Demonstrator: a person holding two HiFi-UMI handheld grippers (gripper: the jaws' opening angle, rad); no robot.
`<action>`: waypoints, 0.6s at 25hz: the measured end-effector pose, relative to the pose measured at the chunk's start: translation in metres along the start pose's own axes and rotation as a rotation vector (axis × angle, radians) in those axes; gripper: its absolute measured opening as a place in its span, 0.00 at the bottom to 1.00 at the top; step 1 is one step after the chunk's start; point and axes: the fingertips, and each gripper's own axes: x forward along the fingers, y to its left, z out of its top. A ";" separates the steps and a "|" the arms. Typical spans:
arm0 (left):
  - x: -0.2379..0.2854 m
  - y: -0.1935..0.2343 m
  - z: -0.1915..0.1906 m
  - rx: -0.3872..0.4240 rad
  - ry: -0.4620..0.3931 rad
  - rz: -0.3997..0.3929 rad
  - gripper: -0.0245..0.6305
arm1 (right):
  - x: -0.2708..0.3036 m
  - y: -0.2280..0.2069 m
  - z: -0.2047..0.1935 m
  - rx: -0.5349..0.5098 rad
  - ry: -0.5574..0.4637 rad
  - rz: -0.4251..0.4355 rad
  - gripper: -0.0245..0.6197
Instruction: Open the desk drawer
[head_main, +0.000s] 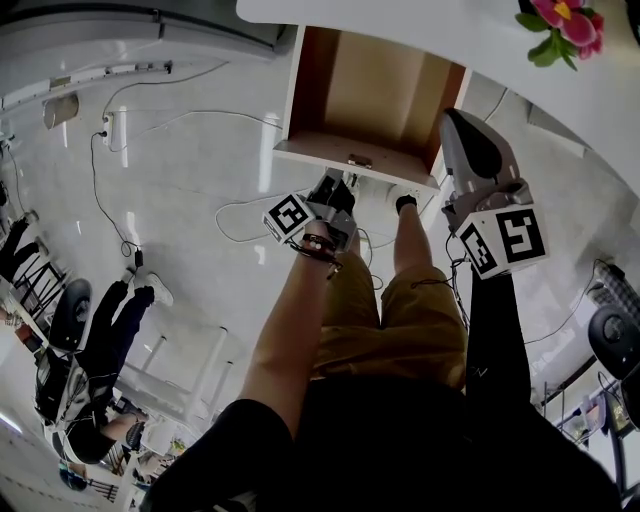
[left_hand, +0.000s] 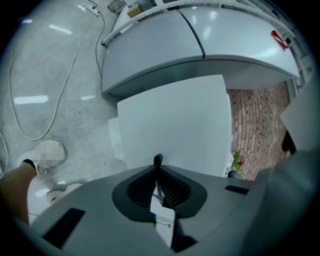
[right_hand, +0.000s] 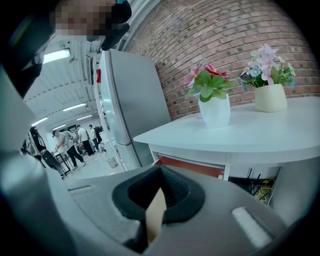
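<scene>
The desk drawer (head_main: 375, 95) stands pulled out from under the white desk (head_main: 560, 95), its brown inside bare. Its white front panel (left_hand: 175, 125) fills the left gripper view. My left gripper (head_main: 347, 180) is at the middle of that front, shut, with the small dark handle (left_hand: 158, 160) pinched at its tips. The handle (head_main: 358, 160) shows on the front's edge in the head view. My right gripper (head_main: 470, 140) hangs beside the drawer's right corner, shut and holding nothing, pointing toward the desk top (right_hand: 260, 135).
Two flower pots (right_hand: 214, 107) (right_hand: 270, 95) stand on the desk against a brick wall. A grey fridge (right_hand: 130, 100) is left of the desk. Cables (head_main: 110, 150) trail over the shiny floor. My legs (head_main: 400, 300) are below the drawer. People stand at the far left (head_main: 100, 330).
</scene>
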 end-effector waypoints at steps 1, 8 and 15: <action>0.001 -0.003 -0.001 -0.006 0.000 -0.011 0.08 | 0.000 0.000 0.000 0.001 0.000 0.000 0.04; -0.001 0.005 0.001 0.019 0.005 0.006 0.08 | -0.001 0.003 -0.001 0.003 0.003 0.001 0.04; 0.002 0.014 0.003 0.054 0.004 0.052 0.08 | 0.001 0.005 -0.003 0.003 0.007 0.007 0.04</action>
